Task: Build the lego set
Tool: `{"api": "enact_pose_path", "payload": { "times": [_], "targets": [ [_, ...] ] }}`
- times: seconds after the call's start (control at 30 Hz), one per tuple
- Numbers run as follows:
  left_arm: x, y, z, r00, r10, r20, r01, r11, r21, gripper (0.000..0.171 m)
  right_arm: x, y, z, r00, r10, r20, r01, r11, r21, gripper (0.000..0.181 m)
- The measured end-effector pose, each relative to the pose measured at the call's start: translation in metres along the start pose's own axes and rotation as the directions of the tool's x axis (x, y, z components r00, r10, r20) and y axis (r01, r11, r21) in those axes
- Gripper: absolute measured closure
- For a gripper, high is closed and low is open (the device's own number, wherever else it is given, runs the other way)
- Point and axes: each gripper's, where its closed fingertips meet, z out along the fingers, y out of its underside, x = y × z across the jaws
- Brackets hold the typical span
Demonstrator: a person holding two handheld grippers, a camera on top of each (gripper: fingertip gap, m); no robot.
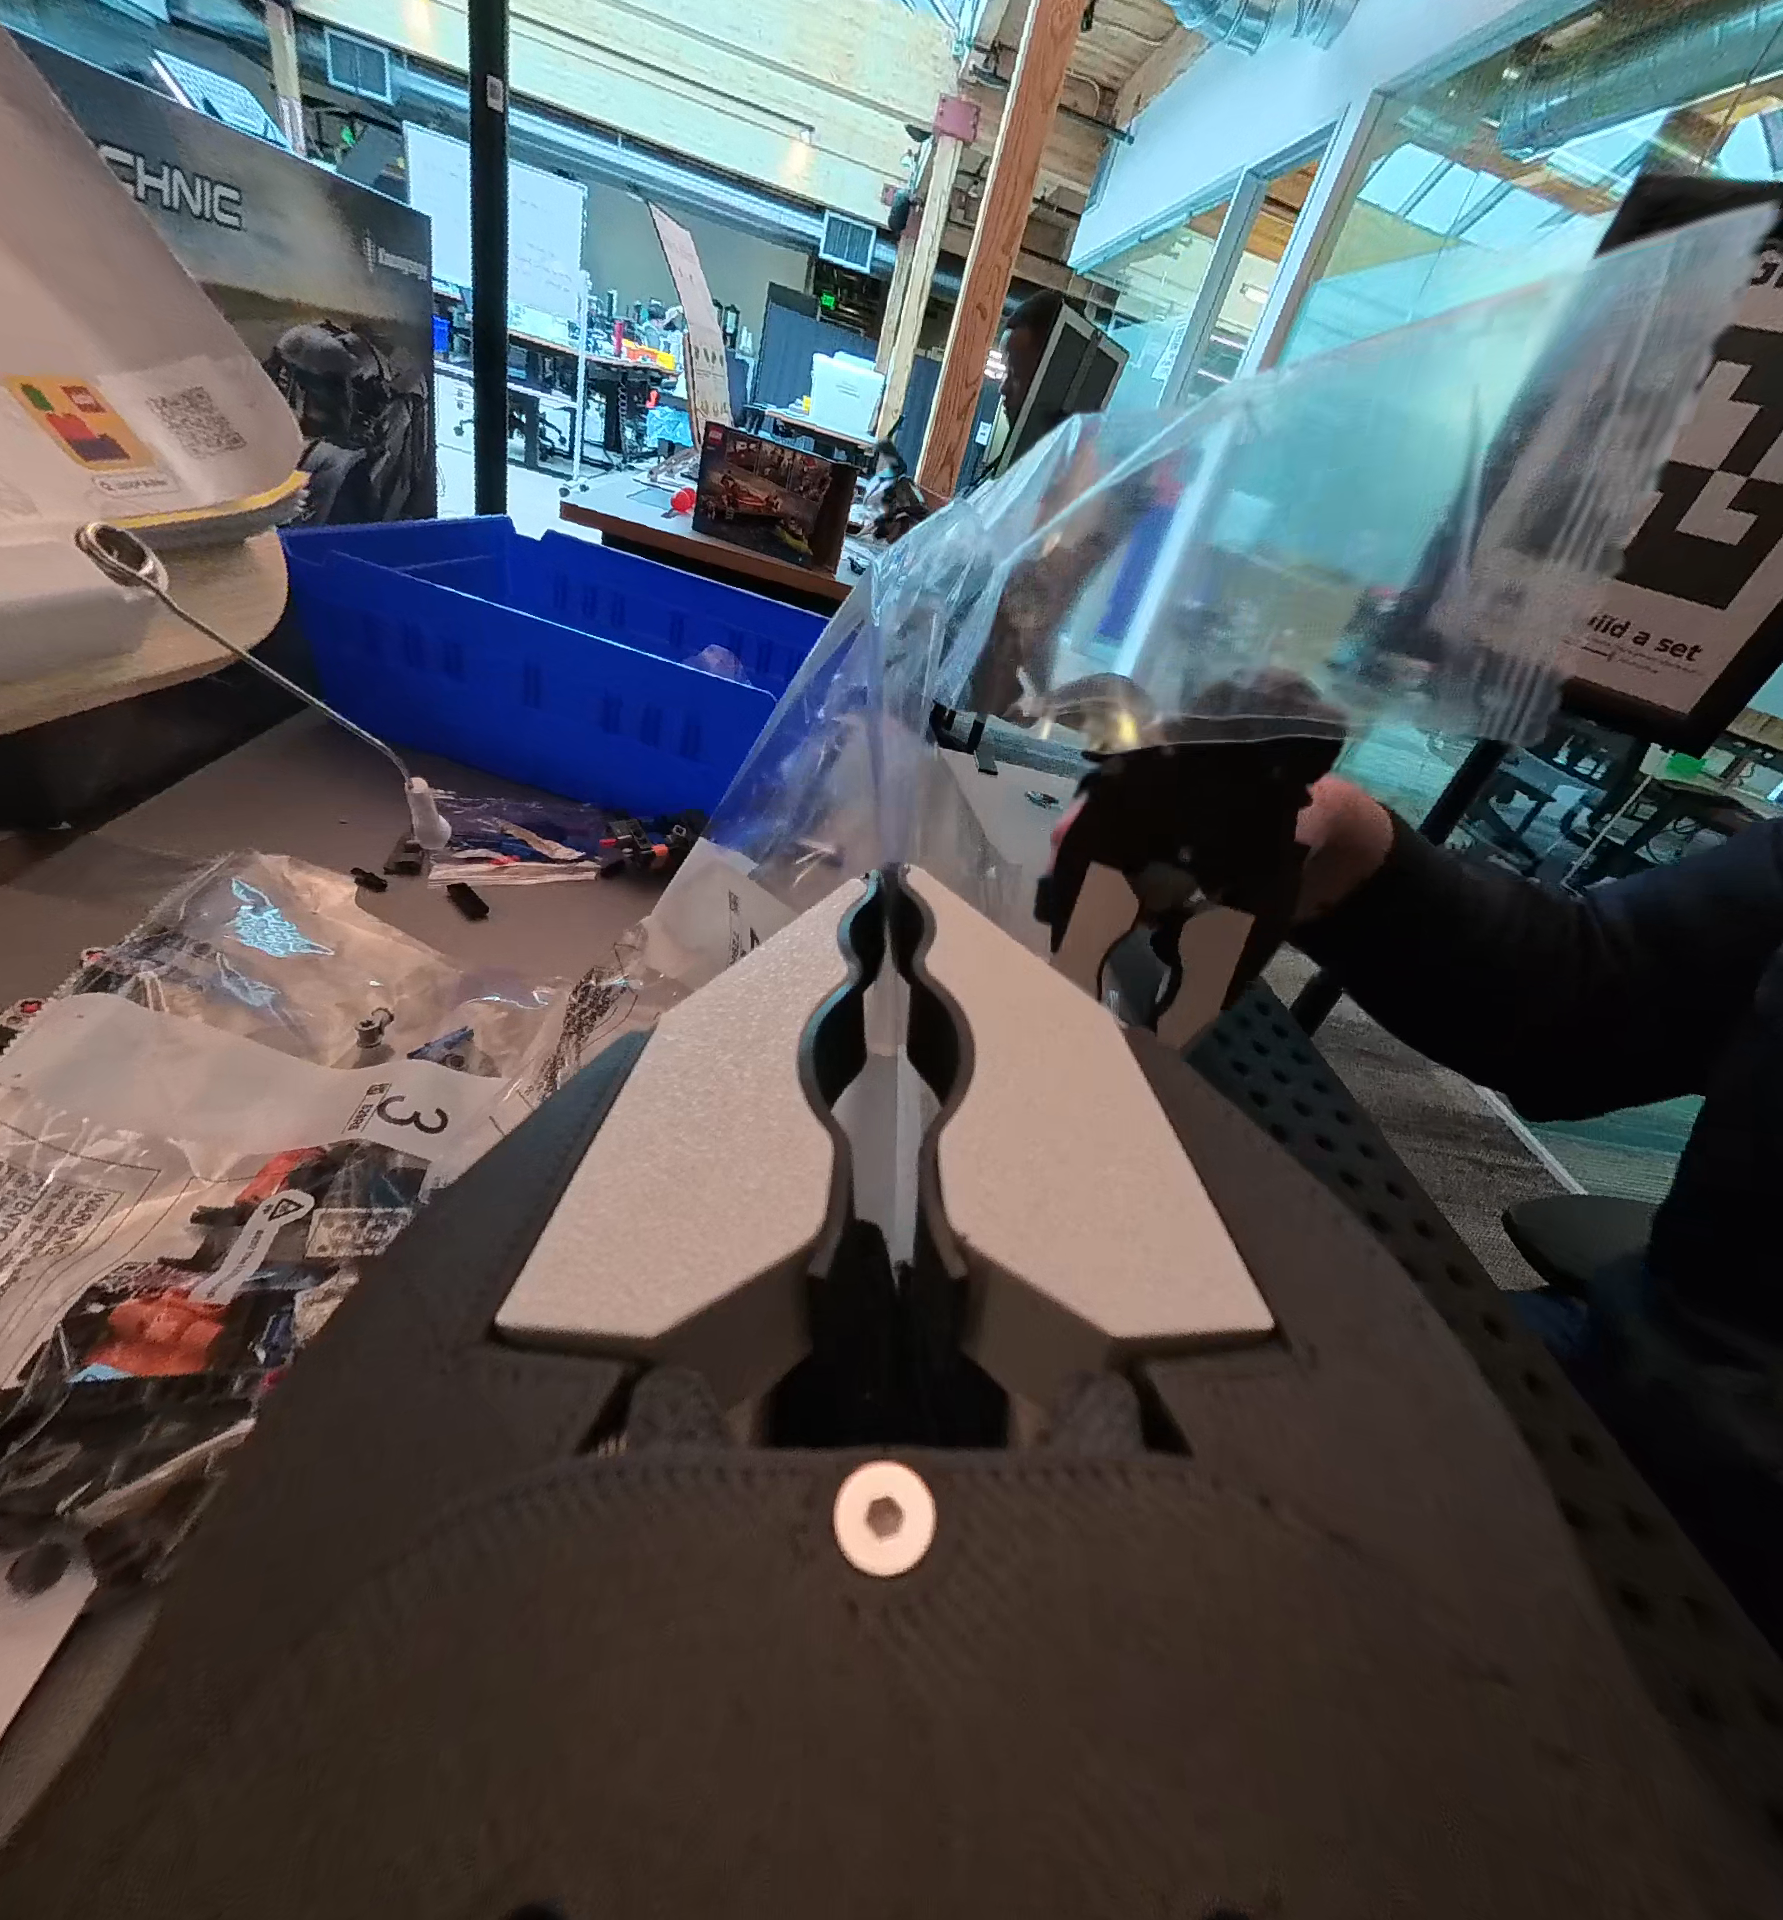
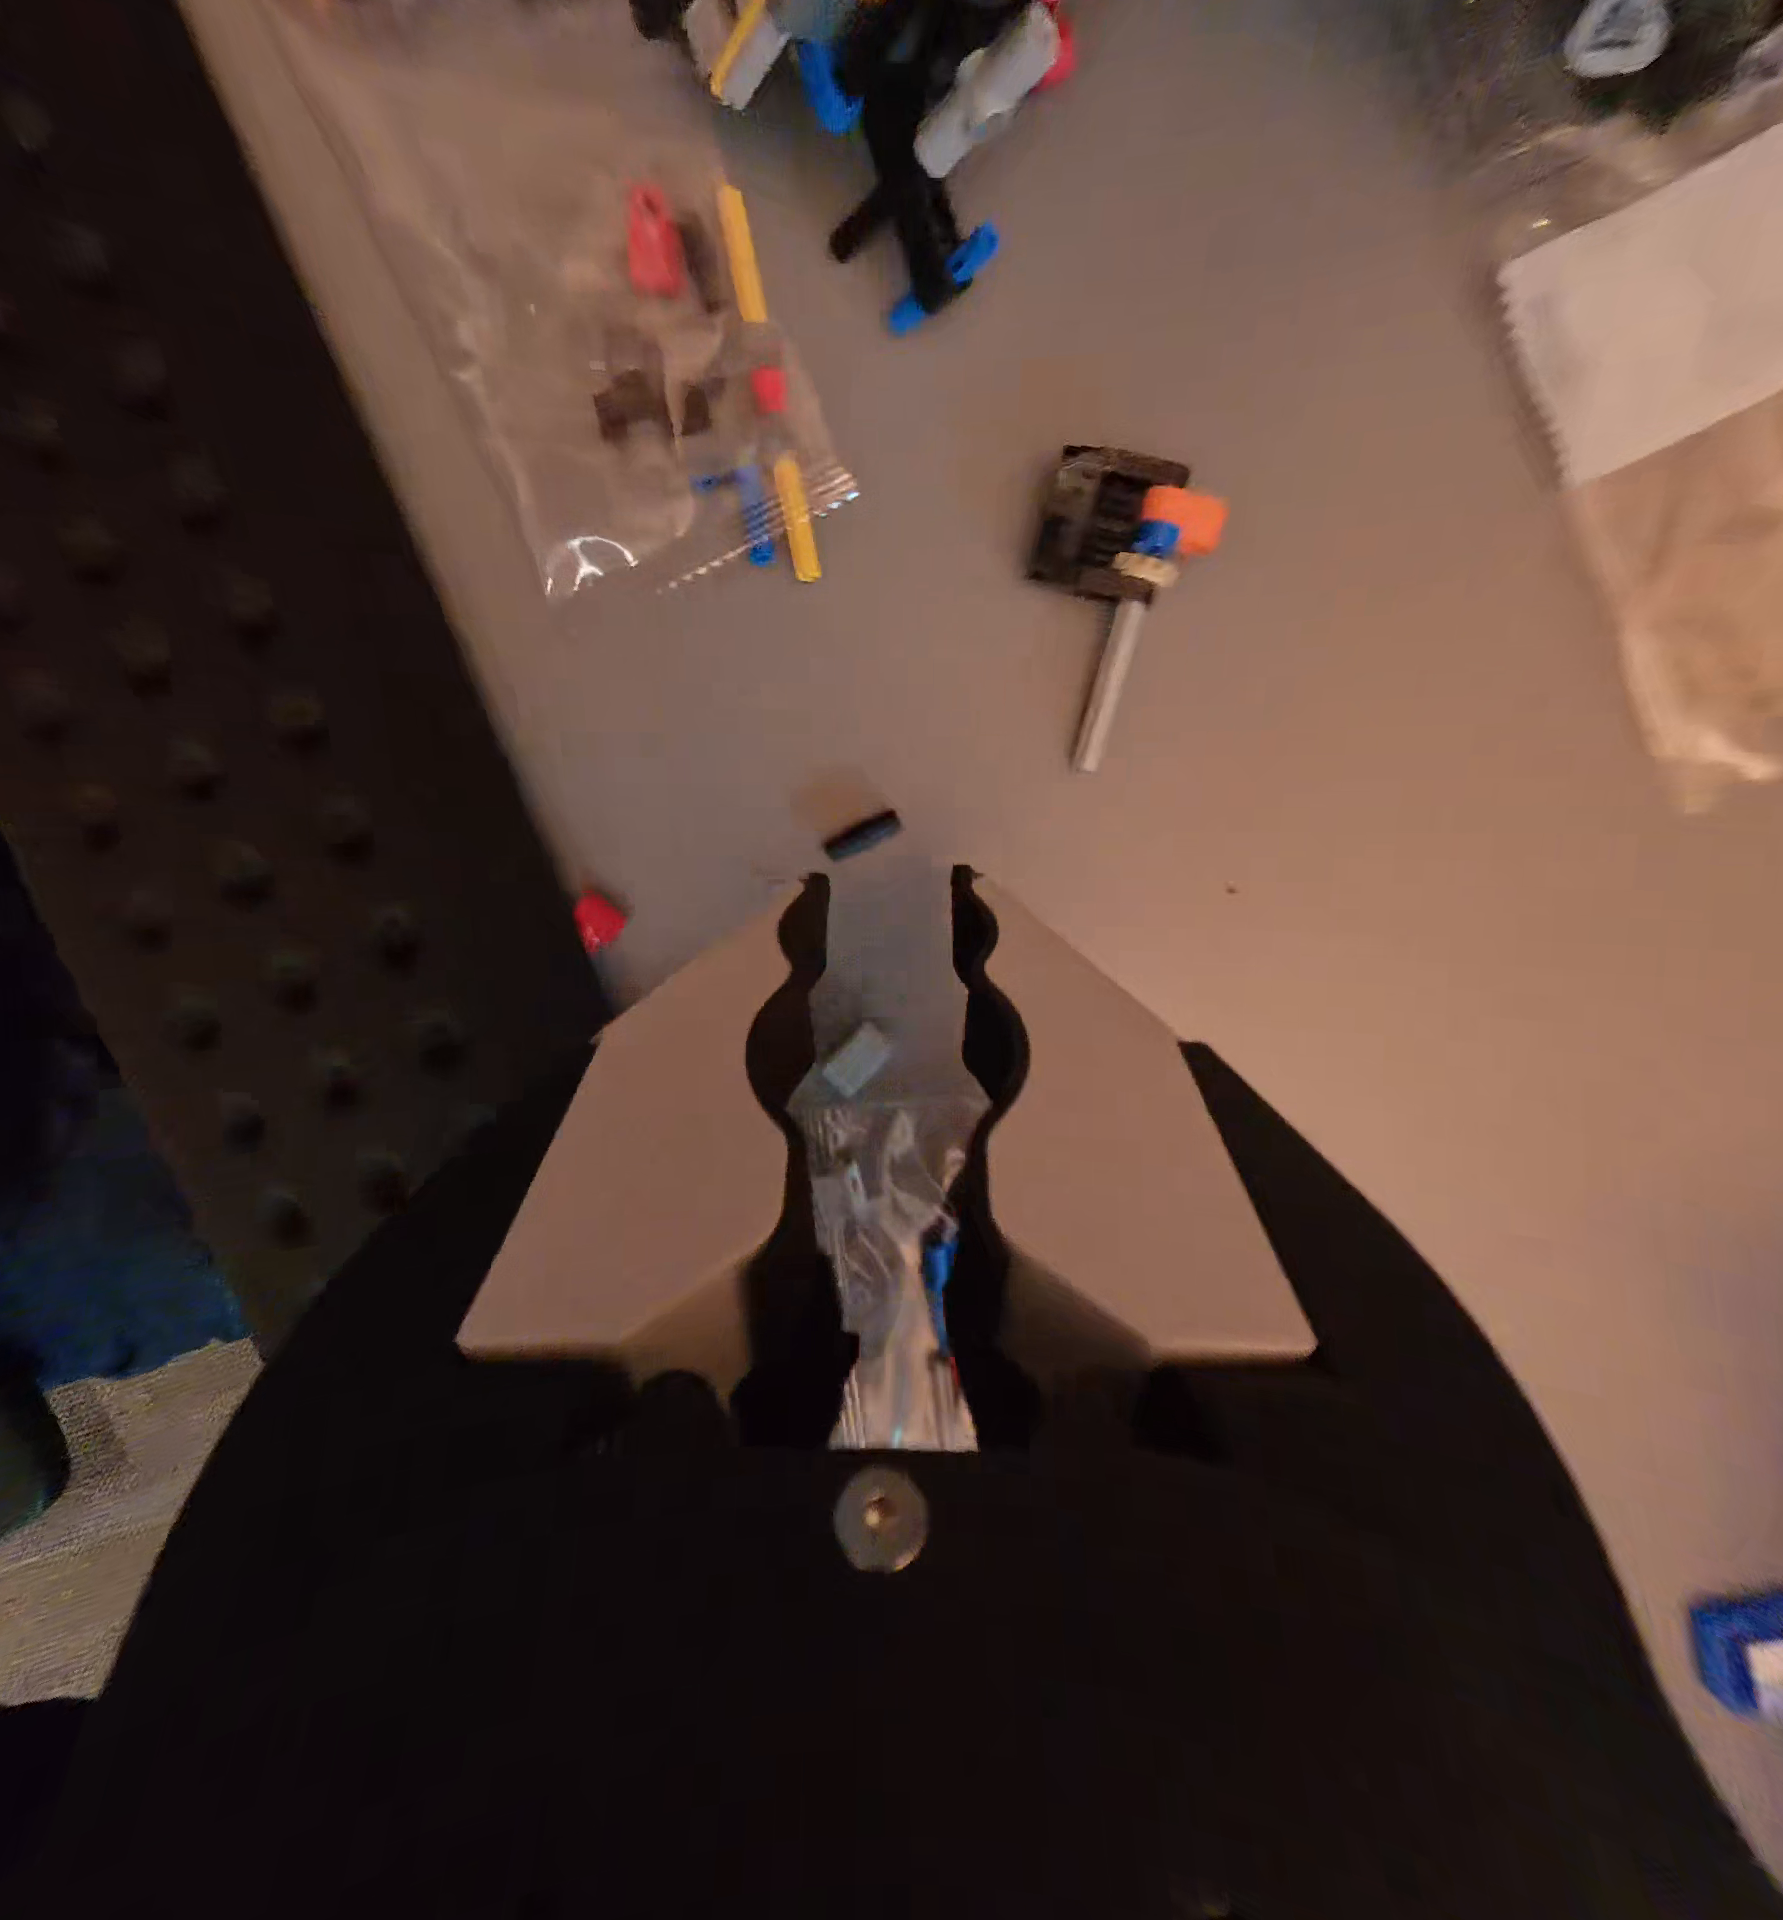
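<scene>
My left gripper (image 1: 892,883) is shut on the edge of a large clear plastic bag (image 1: 1230,540), which it holds up above the table; the bag spreads up and to the right. My right gripper (image 1: 1147,935), held by a hand, points down behind that bag. In the right wrist view the right gripper (image 2: 887,883) hangs over the grey table with its tips a little apart. A small crumpled bag of parts (image 2: 892,1216) sits pinched between its pads. A small black assembly (image 2: 1115,530) with orange and blue parts and a grey axle lies on the table beyond it.
Several sealed part bags (image 1: 191,1195) lie at the left, and a blue bin (image 1: 554,665) stands behind them. An instruction booklet (image 1: 87,416) rests on a stand. A small opened bag (image 2: 679,416), a loose black pin (image 2: 861,834), a red piece (image 2: 598,920) and a parts pile (image 2: 908,125) lie on the table. Tip to tip, the grippers are about 25 centimeters apart.
</scene>
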Motion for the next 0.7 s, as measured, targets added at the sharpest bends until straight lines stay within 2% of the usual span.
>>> {"api": "enact_pose_path", "payload": {
  "times": [0.1, 0.33, 0.43, 0.57, 0.7],
  "targets": [
    [-0.001, 0.000, -0.001, 1.000, -0.002, 0.001, 0.002, 1.000, 0.003, 0.171, -0.002, 0.002, 0.013, 1.000, 0.016, 0.002, -0.016, 1.000, -0.023, 0.160],
    [-0.003, -0.002, -0.003, 1.000, -0.004, 0.002, 0.004, 1.000, 0.009, 0.171, 0.002, -0.002, 0.015, 0.998, 0.053, -0.035, -0.053, 0.999, 0.003, 0.174],
    [-0.002, -0.002, -0.003, 1.000, -0.001, 0.002, 0.001, 1.000, 0.006, 0.171, -0.001, -0.004, 0.013, 0.998, 0.046, -0.031, -0.045, 0.999, 0.013, 0.161],
    [-0.001, -0.002, -0.002, 1.000, 0.001, 0.003, -0.001, 1.000, 0.004, 0.171, 0.001, -0.009, 0.015, 0.997, -0.020, -0.079, 0.021, 1.000, 0.013, 0.160],
    [0.000, -0.001, -0.001, 1.000, 0.008, 0.005, -0.008, 1.000, -0.006, 0.171, 0.002, -0.009, 0.018, 0.997, -0.041, -0.067, 0.041, 0.999, 0.004, 0.179]
  ]
}}
